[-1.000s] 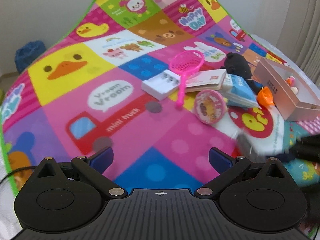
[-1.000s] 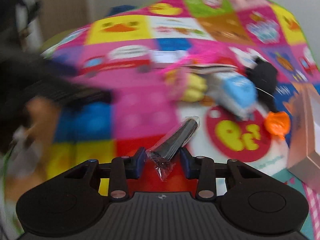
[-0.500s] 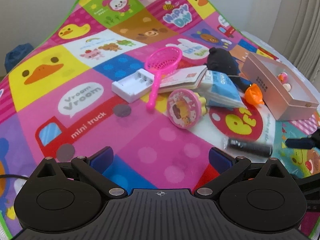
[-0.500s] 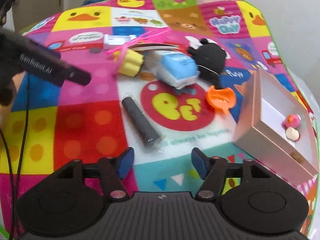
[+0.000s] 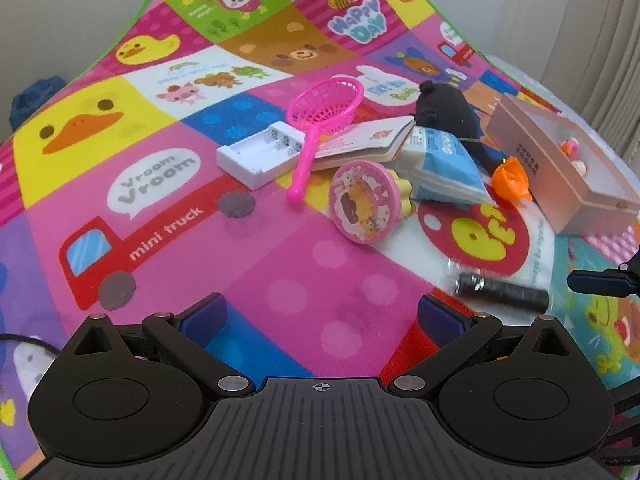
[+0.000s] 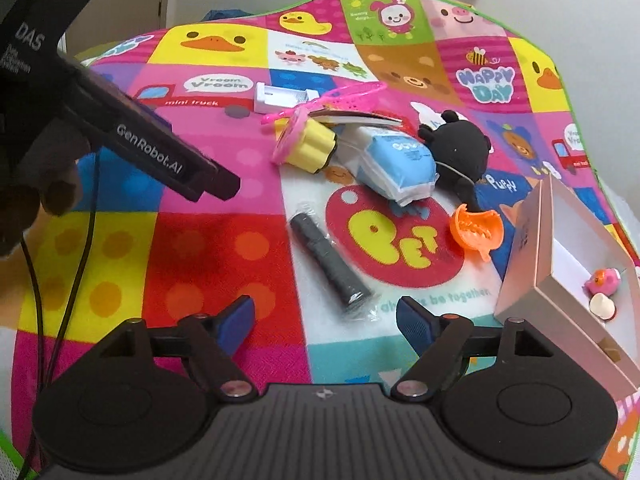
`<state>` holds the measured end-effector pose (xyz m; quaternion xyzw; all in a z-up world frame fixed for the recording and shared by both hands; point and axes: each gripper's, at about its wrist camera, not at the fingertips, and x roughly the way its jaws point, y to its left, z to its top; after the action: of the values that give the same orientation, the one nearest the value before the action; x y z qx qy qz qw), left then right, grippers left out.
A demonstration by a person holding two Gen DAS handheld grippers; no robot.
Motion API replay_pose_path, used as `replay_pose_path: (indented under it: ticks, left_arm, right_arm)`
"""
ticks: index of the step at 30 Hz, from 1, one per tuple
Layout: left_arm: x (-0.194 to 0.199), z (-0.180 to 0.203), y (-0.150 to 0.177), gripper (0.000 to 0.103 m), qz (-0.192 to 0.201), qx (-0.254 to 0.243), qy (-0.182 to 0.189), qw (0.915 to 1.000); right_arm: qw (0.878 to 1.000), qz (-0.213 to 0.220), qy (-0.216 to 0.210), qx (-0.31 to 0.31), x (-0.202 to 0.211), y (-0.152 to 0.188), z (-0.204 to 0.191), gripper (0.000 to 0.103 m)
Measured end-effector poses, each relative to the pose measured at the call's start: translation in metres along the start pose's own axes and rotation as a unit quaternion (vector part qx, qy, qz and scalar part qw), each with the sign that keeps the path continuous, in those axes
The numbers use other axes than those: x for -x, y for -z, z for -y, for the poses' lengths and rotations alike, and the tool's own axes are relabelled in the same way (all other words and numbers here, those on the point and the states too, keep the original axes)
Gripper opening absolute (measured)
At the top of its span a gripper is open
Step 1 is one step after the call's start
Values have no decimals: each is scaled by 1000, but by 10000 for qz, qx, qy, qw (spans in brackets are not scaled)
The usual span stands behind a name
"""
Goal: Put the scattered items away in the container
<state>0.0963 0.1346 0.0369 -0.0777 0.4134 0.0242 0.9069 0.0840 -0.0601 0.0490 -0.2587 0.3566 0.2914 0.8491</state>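
Note:
A pink open box (image 6: 532,248) stands at the right of the mat, with a small pink toy (image 6: 602,279) and a white piece inside; it also shows in the left wrist view (image 5: 560,164). A dark cylinder in clear wrap (image 6: 328,264) lies on the mat just ahead of my open, empty right gripper (image 6: 325,320); it shows in the left wrist view (image 5: 500,288) too. My left gripper (image 5: 320,316) is open and empty above the mat. Scattered items: orange clip (image 6: 476,228), black plush (image 6: 456,148), blue tissue pack (image 6: 396,160), pink net scoop (image 5: 320,120), white battery holder (image 5: 260,152), pink-and-yellow round toy (image 5: 364,200).
A booklet (image 5: 368,140) lies under the scoop. The left gripper's arm (image 6: 152,152) reaches in from the left of the right wrist view, with cables (image 6: 60,280) hanging below it. The mat ends at a green edge near the wall.
My right gripper has let go of the wrapped dark cylinder, which now lies on the mat, and has opened and drawn back. The left gripper has barely moved.

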Motion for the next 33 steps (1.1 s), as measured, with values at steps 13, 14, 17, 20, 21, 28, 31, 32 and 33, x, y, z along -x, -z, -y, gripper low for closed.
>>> replay_pose_path:
  ticks: [13, 14, 17, 20, 21, 28, 31, 32, 33]
  left_arm:
    - [89, 60, -123, 103, 38, -1421, -305, 9894]
    - [98, 60, -129, 103, 29, -1234, -440, 9914]
    - [124, 63, -142, 103, 28, -698, -804, 9943]
    - [144, 69, -143, 103, -24, -450, -1151, 9923]
    - [147, 70, -144, 103, -90, -386, -1258, 9913]
    - [174, 56, -154, 103, 284, 525, -1500, 9869]
    - [169, 38, -142, 103, 653, 918, -1381, 9840]
    - [162, 33, -136, 103, 685, 962, -1331, 9840]
    - [152, 28, -130, 103, 686, 934, -1259, 9853]
  right_arm:
    - [9560, 294, -673, -2840, 90, -69, 83, 91]
    - [9462, 415, -710, -3130, 92, -64, 86, 94]
    - [9547, 488, -817, -2818, 79, -60, 79, 95]
    - [9663, 642, -495, -2445, 69, -58, 79, 95]
    - [9647, 510, -468, -2540, 65, -60, 83, 95]
    - [9193, 87, -821, -3847, 60, -77, 119, 95]
    - [8891, -27, -980, -4472, 66, -79, 130, 95]
    - [8829, 24, -1107, -4564, 69, -82, 131, 95]
    - [8842, 121, -1130, -4530, 74, -85, 131, 95]
